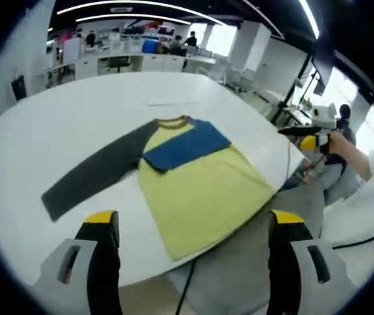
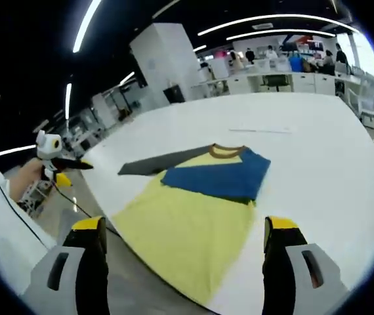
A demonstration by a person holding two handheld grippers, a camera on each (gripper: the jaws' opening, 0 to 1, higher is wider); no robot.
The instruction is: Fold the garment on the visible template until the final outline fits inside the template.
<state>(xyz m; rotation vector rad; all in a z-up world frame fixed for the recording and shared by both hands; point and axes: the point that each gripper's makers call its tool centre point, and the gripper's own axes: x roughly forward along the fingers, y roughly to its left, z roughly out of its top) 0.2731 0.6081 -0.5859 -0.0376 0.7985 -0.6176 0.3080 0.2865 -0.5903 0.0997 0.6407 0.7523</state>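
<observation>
Both hand-held grippers [image 1: 193, 226] [image 2: 182, 233] are hovering wide open, empty — the yellow long-sleeved shirt [image 1: 200, 190] is overhanging the white counter's [image 1: 75, 111] near edge, so gripping its outstretched grey sleeve [image 1: 98, 172] cleanly seems wise.

Pretty bright overall, lit by long ceiling light strips [image 1: 134, 6] overhead and daylight from the windows [image 1: 220, 39] at the far side. The white surface [image 1: 75, 118] looks evenly lit, shadows soft. Heavy fisheye bending at the edges; far office background a bit soft.
</observation>
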